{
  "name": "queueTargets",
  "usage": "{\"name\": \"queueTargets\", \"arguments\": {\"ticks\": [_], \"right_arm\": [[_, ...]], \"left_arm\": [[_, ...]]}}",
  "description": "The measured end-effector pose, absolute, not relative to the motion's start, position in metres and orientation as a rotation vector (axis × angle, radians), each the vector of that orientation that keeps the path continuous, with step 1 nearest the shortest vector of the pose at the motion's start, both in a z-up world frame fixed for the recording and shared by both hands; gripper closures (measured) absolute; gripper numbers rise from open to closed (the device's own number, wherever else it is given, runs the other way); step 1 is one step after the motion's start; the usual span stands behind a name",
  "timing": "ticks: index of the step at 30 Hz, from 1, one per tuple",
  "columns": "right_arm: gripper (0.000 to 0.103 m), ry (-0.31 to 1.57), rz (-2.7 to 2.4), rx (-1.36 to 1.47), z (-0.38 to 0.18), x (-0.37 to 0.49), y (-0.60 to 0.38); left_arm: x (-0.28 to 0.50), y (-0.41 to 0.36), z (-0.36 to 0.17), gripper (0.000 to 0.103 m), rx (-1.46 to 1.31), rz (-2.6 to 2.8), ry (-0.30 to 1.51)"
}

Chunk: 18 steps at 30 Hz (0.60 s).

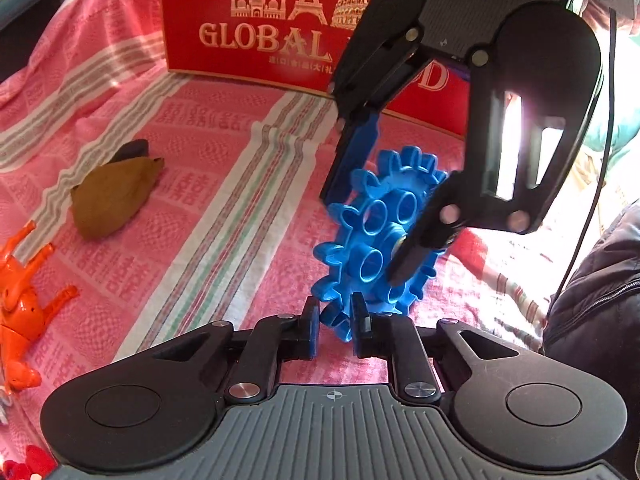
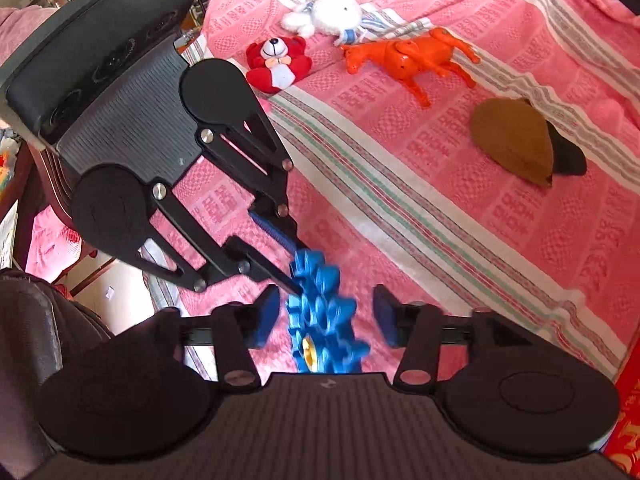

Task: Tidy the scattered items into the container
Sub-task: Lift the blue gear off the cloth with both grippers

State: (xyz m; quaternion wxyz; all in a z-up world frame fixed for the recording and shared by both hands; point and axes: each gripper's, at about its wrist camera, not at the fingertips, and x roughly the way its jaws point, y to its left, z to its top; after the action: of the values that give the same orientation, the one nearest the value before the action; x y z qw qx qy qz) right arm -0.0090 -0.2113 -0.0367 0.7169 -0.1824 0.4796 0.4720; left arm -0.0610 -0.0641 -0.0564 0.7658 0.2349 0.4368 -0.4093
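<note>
A blue plastic gear (image 1: 380, 236) is held upright above the pink bedspread. My left gripper (image 1: 336, 324) is shut on the gear's lower teeth. My right gripper (image 1: 372, 196) reaches in from above, its jaws apart on either side of the gear. In the right wrist view the gear (image 2: 324, 316) stands between my right gripper's (image 2: 326, 316) open pads, not touched by them, and the left gripper (image 2: 292, 264) clamps its far edge. The red "GLOBAL" box (image 1: 280, 20) stands behind.
On the bedspread lie an orange toy horse (image 2: 416, 60), a brown pouch (image 2: 516, 140), a red teddy bear (image 2: 278, 62) and a white plush rabbit (image 2: 332, 14). The horse (image 1: 20, 304) and pouch (image 1: 112, 192) lie left of my left gripper.
</note>
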Motion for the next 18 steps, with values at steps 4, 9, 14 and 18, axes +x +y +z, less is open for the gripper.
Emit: {"name": "queueTargets", "arguments": {"ticks": [4, 9, 14, 18], "right_arm": [[0.044, 1.114, 1.009, -0.425, -0.047, -0.022, -0.228], [0.072, 1.146, 0.950, -0.385, -0.065, -0.027, -0.240], [0.075, 1.118, 0.960, -0.368, -0.062, -0.024, -0.240], [0.078, 1.103, 0.943, -0.350, -0.060, -0.014, -0.239]], "left_arm": [[-0.062, -0.061, -0.056, 0.093, 0.485, -0.881, 0.950], [-0.063, -0.056, -0.058, 0.092, 0.461, -0.868, 0.964], [-0.068, -0.060, -0.056, 0.043, 0.469, -0.918, 0.951], [-0.066, -0.067, -0.055, 0.036, 0.442, -0.944, 0.908]]}}
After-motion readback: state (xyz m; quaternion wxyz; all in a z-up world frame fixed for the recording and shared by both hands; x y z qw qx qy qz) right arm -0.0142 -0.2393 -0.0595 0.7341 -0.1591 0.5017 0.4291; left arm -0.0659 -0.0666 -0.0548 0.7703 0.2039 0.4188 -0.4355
